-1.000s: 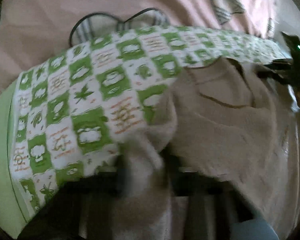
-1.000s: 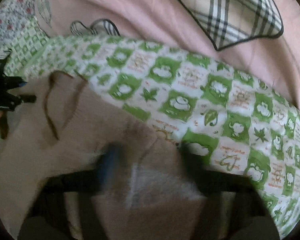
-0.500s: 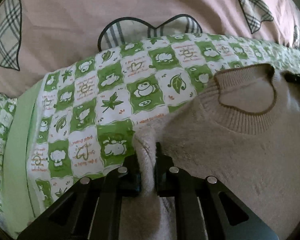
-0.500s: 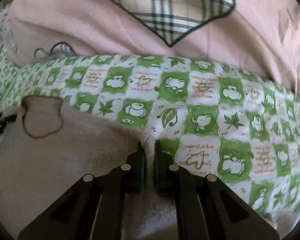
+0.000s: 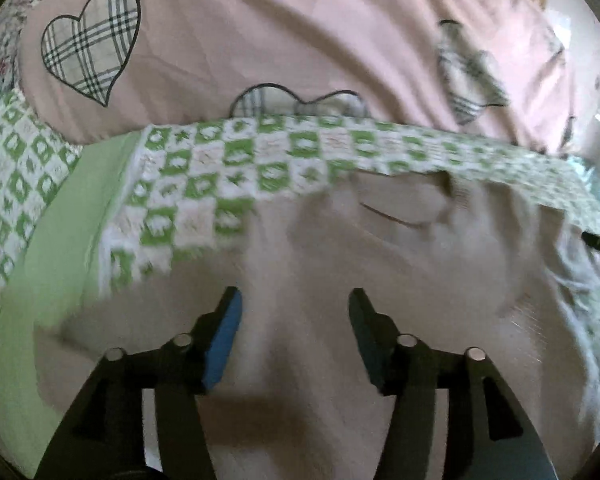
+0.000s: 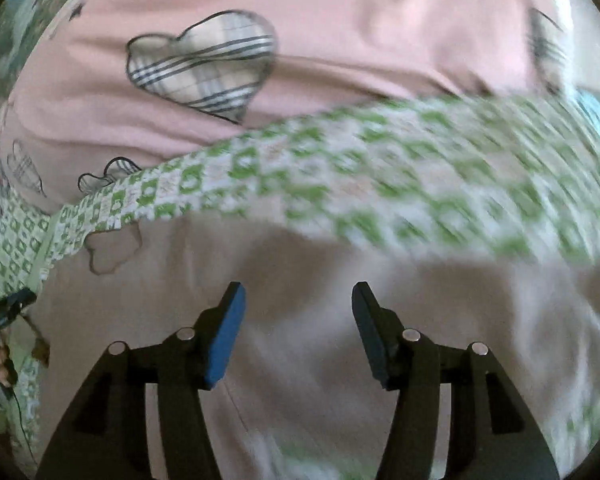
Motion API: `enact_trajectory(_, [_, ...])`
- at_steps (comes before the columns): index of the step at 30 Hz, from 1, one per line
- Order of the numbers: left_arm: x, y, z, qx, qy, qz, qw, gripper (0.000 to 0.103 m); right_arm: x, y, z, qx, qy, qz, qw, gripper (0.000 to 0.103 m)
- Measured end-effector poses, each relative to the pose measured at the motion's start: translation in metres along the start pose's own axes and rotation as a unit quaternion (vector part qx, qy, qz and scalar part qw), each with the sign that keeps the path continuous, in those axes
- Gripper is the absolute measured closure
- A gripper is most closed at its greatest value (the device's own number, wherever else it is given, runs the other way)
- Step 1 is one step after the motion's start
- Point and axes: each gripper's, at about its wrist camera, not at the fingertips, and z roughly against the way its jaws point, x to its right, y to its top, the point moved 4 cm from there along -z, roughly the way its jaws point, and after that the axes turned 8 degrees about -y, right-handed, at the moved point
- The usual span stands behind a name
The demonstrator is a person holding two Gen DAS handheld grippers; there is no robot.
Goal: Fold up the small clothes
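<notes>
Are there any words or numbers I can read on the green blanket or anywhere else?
None can be read.
Green-and-white checked blanket: the white squares carry faint orange marks, too blurred to read.
Beige sweater: no text shows.
Pink cover: only plaid hearts, no words.

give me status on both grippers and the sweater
Left gripper open, right gripper open. Beige sweater flat on green checkered blanket, unheld. Nothing in the way.

Bedroom: heart-patterned pink duvet
</notes>
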Motion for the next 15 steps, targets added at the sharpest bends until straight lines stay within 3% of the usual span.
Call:
enact_trajectory(4, [0.043, -0.037, 0.023, -0.002, -0.035, 0.015, 0.9993, 0.042, 0.067, -0.038, 0.028, -0.003, -0.041, -0.066, 0.997, 0.046])
enact_trajectory(7, [0.062, -0.057, 0.030, -0.009, -0.037, 0.013, 0.9992, 0.040, 0.128, -0.063, 0.053, 0.005, -0.080, -0.141, 0.987, 0.046])
enact_trajectory(12, [0.073, -0.082, 0.026, -0.025, -0.041, 0.026, 0.9985, 0.037, 0.210, -0.064, 0.072, 0.033, -0.119, -0.246, 0.961, 0.046])
enact_trajectory(15, [0.072, -0.088, 0.021, -0.032, -0.041, 0.040, 0.9979, 0.037, 0.252, -0.051, 0.072, 0.052, -0.116, -0.300, 0.946, 0.046])
